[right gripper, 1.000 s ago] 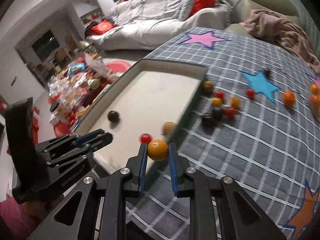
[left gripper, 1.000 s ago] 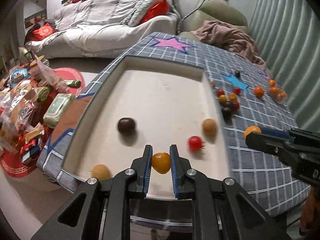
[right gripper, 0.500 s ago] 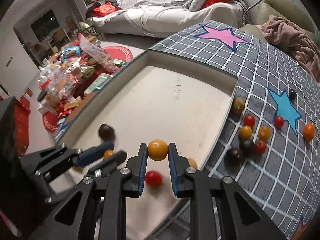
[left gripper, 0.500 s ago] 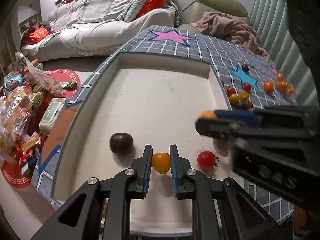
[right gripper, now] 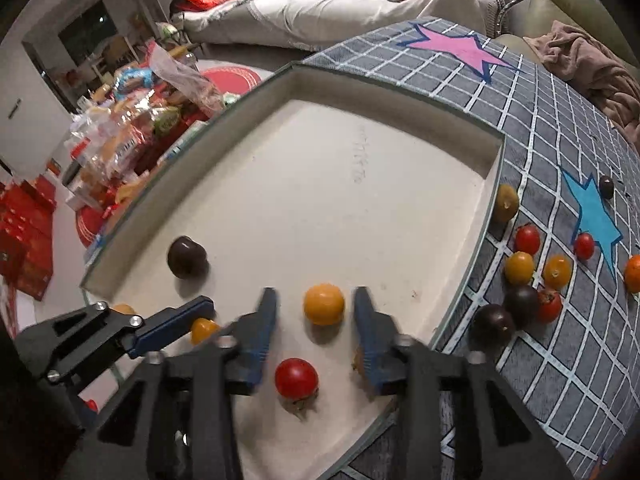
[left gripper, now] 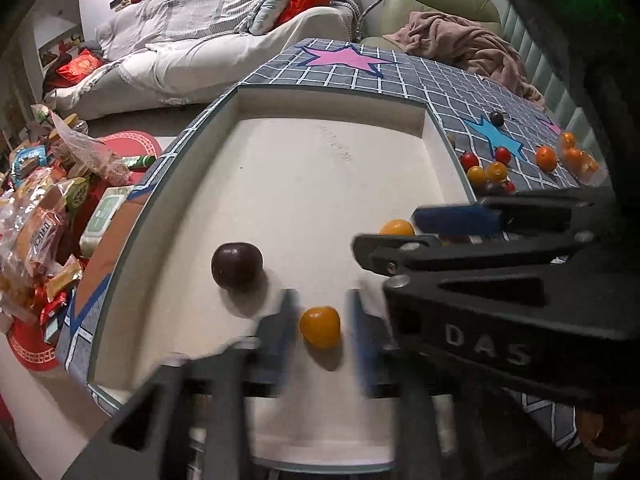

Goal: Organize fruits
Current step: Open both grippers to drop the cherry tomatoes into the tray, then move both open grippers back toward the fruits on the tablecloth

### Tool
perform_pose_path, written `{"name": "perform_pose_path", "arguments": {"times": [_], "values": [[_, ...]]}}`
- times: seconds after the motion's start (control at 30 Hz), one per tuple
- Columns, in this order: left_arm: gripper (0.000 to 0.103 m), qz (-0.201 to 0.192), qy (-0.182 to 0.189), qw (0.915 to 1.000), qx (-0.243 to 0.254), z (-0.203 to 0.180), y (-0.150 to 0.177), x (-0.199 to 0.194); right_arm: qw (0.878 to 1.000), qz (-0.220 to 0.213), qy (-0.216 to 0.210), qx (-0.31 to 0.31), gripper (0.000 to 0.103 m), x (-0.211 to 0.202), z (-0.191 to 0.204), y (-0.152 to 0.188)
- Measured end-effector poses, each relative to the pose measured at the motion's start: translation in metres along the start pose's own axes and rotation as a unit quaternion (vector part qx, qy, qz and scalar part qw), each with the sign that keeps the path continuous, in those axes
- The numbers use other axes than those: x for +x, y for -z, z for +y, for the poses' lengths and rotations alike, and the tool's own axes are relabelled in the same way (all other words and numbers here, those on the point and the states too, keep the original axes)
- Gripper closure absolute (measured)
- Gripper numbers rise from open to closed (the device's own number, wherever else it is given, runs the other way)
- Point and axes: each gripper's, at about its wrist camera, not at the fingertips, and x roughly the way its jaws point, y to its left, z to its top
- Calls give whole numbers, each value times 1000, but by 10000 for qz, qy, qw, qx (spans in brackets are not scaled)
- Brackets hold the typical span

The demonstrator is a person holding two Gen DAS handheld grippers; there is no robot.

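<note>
A cream tray sits on a grey checked cloth. My left gripper points down into its near end. Its jaws are opening, and an orange tomato lies between them with a gap on each side. A dark plum rests just to the left. My right gripper is over the tray too, jaws opening around another orange tomato that no pad touches. A red tomato lies under its fingers. In the left wrist view the right gripper reaches in from the right.
Several loose tomatoes and dark plums lie on the cloth beside the tray's right wall. Small oranges sit further right. Snack packets crowd the floor left of the table. A sofa stands behind.
Both grippers, shut on an orange tomato half a second ago, have spread their fingers; each tomato now lies free on the tray floor. The right gripper moved over the tray.
</note>
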Motion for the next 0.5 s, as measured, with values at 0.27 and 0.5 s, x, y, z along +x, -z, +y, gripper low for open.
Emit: {"name": "perform_pose_path", "arguments": {"times": [0.27,0.5], "values": [[10,-127,-23,9994,-311,10,6,-11,9985,-464,-2,303,17,-38,-12,1],[10,-200,62,9996,-213,-4,7,-24,9951,-586,292,742,0,-64,-53,29]]}}
